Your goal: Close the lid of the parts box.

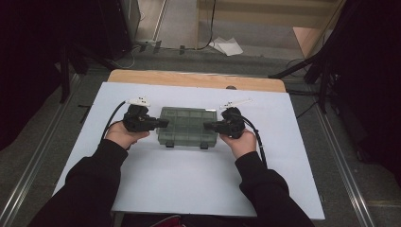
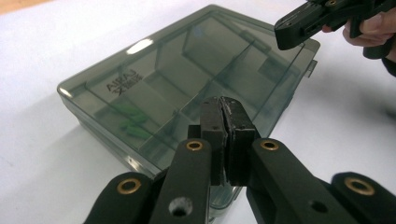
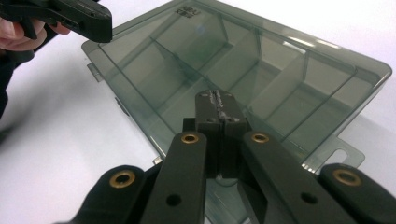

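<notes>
A smoky clear plastic organizer box [image 1: 187,126] with its lid closed lies in the middle of the white sheet. Inside it dividers form several compartments, and small green pieces [image 2: 132,122] lie in one of them. My left gripper [image 1: 163,123] is shut, empty, its tip over the box's left end [image 2: 116,116]. At the box's right end my right gripper [image 1: 206,126] is also shut and empty, its tip over the lid [image 3: 243,70]. Each gripper view shows the other gripper across the box: the right gripper [image 2: 286,28] and the left gripper [image 3: 100,21].
The white sheet [image 1: 189,184] covers a wooden table [image 1: 194,79] whose far edge shows bare. Two latches [image 1: 187,144] sit on the box's near side. Floor, cables and dark stands surround the table. Open sheet lies in front of the box.
</notes>
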Demonstrator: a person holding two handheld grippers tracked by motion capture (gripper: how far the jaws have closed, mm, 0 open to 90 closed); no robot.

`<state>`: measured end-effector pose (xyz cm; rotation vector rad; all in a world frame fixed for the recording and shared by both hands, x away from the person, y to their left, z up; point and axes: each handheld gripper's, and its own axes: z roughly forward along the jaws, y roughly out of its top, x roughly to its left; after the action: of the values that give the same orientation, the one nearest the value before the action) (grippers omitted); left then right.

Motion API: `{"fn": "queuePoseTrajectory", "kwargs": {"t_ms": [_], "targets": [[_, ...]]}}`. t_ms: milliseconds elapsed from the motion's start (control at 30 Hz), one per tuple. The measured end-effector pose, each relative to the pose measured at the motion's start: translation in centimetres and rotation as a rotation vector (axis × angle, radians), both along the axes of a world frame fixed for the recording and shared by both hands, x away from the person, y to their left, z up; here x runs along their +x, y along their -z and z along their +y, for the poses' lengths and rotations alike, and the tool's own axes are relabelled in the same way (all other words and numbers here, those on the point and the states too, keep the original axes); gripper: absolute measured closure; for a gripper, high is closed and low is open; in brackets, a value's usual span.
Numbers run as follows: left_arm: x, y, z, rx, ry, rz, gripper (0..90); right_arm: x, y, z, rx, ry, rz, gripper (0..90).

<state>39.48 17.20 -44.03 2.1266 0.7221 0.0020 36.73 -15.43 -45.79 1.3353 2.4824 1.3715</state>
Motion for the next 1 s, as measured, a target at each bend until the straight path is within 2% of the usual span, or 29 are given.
{"fn": "queuePoseTrajectory", "kwargs": {"t_ms": [167,500,667,800,833,900,1000], "targets": [[0.1,0.8,0.0,0.001,0.000,0.014,87.8,0.2,0.5,0.0,-0.009,0.003,0.004,90.0],[0.1,1.8,-0.3,0.048,0.012,0.026,87.8,0.4,1.6,0.0,-0.031,0.014,0.020,90.0],[0.2,2.2,-0.4,0.051,0.017,0.039,87.8,0.4,1.9,0.1,-0.039,0.011,0.024,90.0],[0.2,2.4,-0.4,0.052,0.016,0.020,88.1,0.3,2.1,0.1,-0.030,0.005,0.018,90.0],[0.2,2.4,-0.4,0.051,0.015,0.021,88.1,0.3,2.1,0.1,-0.043,-0.001,-0.003,90.0],[0.2,2.4,-0.4,0.049,0.012,0.026,88.0,0.2,2.1,0.2,-0.050,-0.001,-0.009,90.0],[0.1,2.3,-0.4,0.047,0.009,0.040,87.8,0.1,1.8,0.2,-0.061,-0.001,0.005,90.0]]}}
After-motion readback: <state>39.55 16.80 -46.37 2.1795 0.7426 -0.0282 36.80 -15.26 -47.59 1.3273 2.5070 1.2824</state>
